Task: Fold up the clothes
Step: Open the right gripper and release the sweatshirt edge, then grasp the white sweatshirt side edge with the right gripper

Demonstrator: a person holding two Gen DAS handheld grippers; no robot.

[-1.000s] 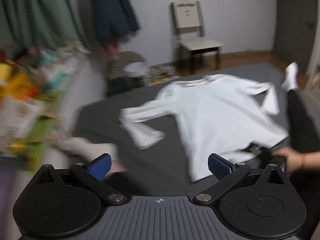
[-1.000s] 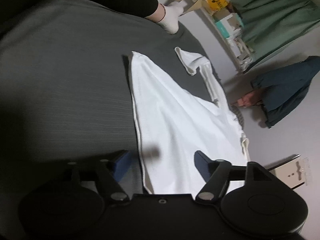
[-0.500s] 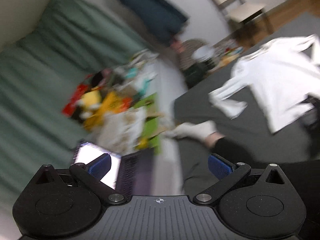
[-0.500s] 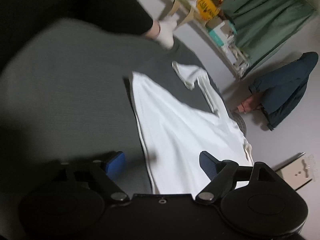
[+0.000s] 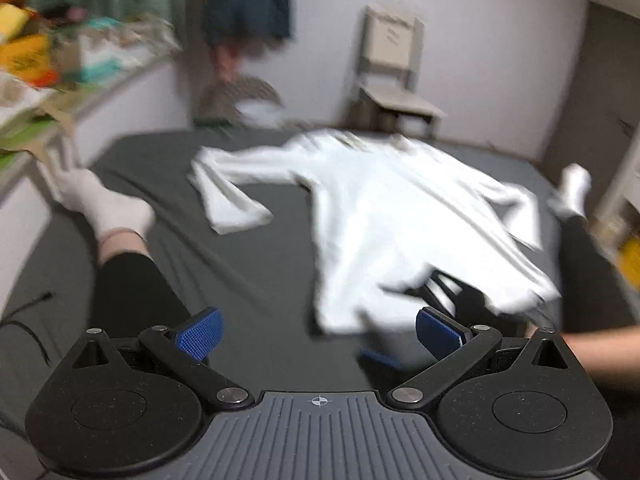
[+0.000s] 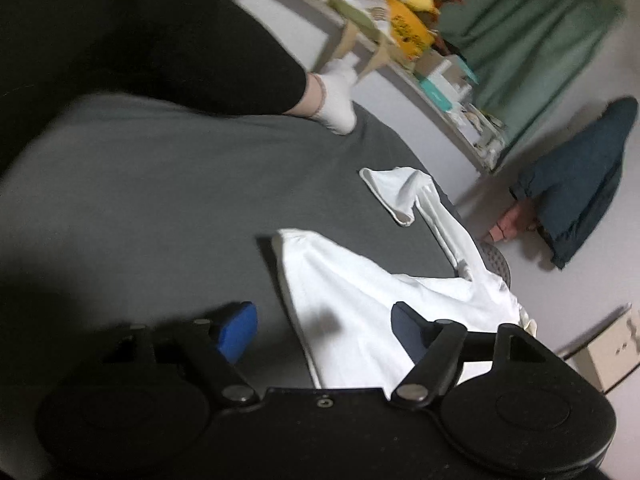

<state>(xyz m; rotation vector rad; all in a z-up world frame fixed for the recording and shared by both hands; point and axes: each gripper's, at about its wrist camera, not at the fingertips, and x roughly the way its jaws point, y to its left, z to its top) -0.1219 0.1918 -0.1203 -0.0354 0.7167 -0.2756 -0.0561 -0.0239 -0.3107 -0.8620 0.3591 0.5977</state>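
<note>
A white long-sleeved shirt [image 5: 400,216] lies spread on the dark grey mat [image 5: 260,248], its collar end toward the pale wooden chair [image 5: 394,76] by the wall and its hem toward the camera. One sleeve runs out across the mat and doubles back at the cuff, on the side of the person's white-socked foot [image 5: 108,204]; the other sleeve lies on the side away from that foot. The left wrist view is smeared by motion, so the shirt's seams and collar cannot be made out there. The hem nearest the camera is rumpled and lifted rather than flat — in the right wrist view it rises in a peaked fold with creases running back toward the body of the shirt. The left gripper [image 5: 318,334] hangs above bare mat beside the hem, its blue-padded fingers spread wide with nothing between them. The right gripper [image 6: 324,328] also has its fingers parted, and the shirt's hem lies in the gap between them; whether either pad touches cloth cannot be told. In the left wrist view, the right gripper is largely hidden under the lifted hem.
</note>
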